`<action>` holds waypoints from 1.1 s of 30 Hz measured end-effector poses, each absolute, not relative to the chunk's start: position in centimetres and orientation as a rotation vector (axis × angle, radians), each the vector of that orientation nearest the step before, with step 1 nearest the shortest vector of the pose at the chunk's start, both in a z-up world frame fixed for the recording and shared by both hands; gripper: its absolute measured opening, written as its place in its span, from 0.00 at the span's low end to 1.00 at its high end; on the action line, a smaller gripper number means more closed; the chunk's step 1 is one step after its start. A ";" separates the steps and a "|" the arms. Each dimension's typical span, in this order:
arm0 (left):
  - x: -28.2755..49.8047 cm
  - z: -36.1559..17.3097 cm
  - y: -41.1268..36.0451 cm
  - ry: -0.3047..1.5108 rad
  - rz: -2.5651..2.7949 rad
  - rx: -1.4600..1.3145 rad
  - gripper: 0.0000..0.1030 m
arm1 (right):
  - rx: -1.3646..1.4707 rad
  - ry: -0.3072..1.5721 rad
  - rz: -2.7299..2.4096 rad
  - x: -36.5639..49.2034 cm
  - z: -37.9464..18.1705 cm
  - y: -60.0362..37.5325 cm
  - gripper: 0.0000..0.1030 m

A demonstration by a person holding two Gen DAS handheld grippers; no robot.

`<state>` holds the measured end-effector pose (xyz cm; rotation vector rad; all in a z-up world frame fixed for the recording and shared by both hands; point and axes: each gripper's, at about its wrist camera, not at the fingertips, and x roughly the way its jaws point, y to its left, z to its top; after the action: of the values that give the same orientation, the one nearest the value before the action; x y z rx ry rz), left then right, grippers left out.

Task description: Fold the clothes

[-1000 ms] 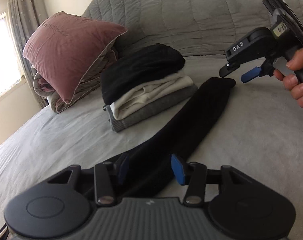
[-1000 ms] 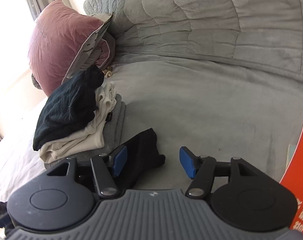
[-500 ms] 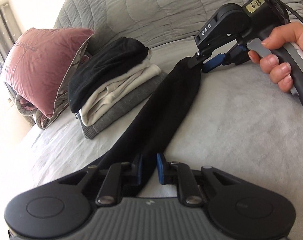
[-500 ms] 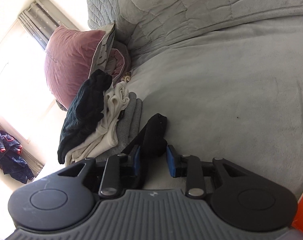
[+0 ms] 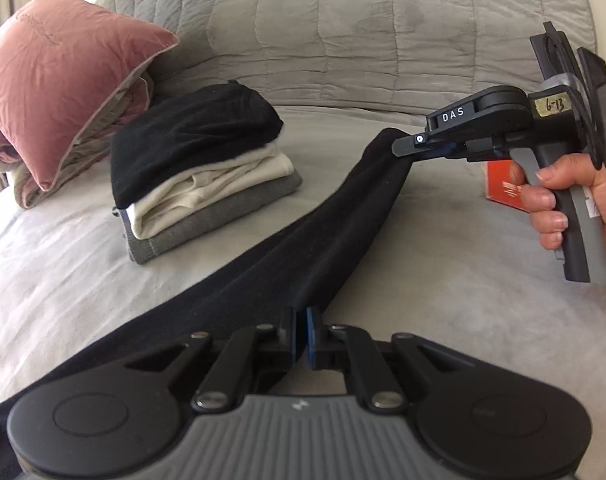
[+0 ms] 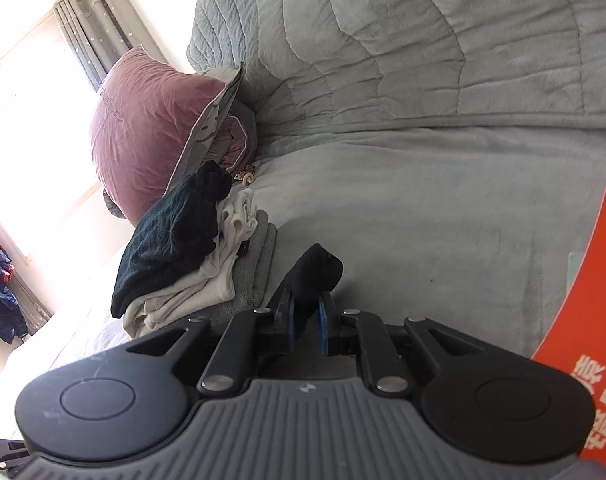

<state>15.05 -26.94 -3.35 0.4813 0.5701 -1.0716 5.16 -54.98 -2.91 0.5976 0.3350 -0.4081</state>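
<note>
Both grippers are clenched on the long black garment (image 5: pixel 335 232): the left gripper (image 5: pixel 302 338) pinches it near the middle, and the right gripper (image 5: pixel 407 147), ahead and to its right, grips the far end, lifted off the bed (image 5: pixel 443 264). The right's bite looks shallow, so the hem could slip free and drop, or brush the folded stack (image 5: pixel 199 168) to the left.

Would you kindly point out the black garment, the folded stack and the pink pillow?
black garment (image 5: pixel 355 216), left wrist view, mid-length of the stretched cloth.
folded stack (image 5: pixel 207 184), left wrist view, cream middle layer.
pink pillow (image 6: pixel 151 136), right wrist view, front face.
</note>
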 end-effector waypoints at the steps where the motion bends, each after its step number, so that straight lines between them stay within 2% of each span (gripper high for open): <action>1: 15.2 -3.2 -26.9 0.605 -1.098 0.482 0.05 | 0.576 0.357 -0.414 5.2 -2.9 -54.8 0.13; 4: 16.4 -3.2 -27.2 0.743 -1.182 0.485 0.05 | 0.511 0.431 -0.426 5.3 -2.8 -54.5 0.13; 6: 17.1 -2.6 -27.8 0.770 -1.207 0.465 0.06 | 0.476 0.474 -0.433 5.3 -3.0 -54.2 0.13; 8: 17.7 -1.7 -28.6 0.771 -1.218 0.442 0.16 | 0.470 0.496 -0.436 5.1 -3.4 -54.0 0.13; 10: 18.3 -0.9 -29.4 0.772 -1.228 0.420 0.40 | 0.482 0.528 -0.409 4.5 -4.0 -54.0 0.13; 14: 19.3 -0.1 -32.7 0.759 -1.230 0.402 0.46 | 0.518 0.496 -0.416 2.2 -4.5 -53.5 0.15; 15: 19.6 -0.3 -33.9 0.759 -1.228 0.400 0.49 | 0.529 0.490 -0.419 1.8 -4.5 -53.3 0.20; 17: 20.4 -1.2 -36.7 0.786 -1.228 0.397 0.52 | 0.551 0.475 -0.421 1.0 -4.5 -53.0 0.24; 19: 21.2 -2.4 -39.5 0.823 -1.234 0.398 0.52 | 0.573 0.457 -0.418 0.1 -4.4 -52.7 0.44; 20: 21.5 -3.0 -40.9 0.845 -1.245 0.403 0.52 | 0.584 0.448 -0.417 -0.3 -4.3 -52.6 0.47; 26: 22.8 -5.1 -45.8 0.919 -1.349 0.343 0.52 | 0.741 0.422 -0.333 -1.7 -5.2 -53.3 0.50; 33: 23.3 -5.7 -47.7 1.033 -1.444 0.241 0.15 | 0.821 0.382 -0.276 0.5 -6.3 -53.4 0.47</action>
<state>23.28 -47.68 -5.66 0.2411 1.0332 -1.4440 0.48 -53.38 -6.34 0.8211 0.3815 -0.2756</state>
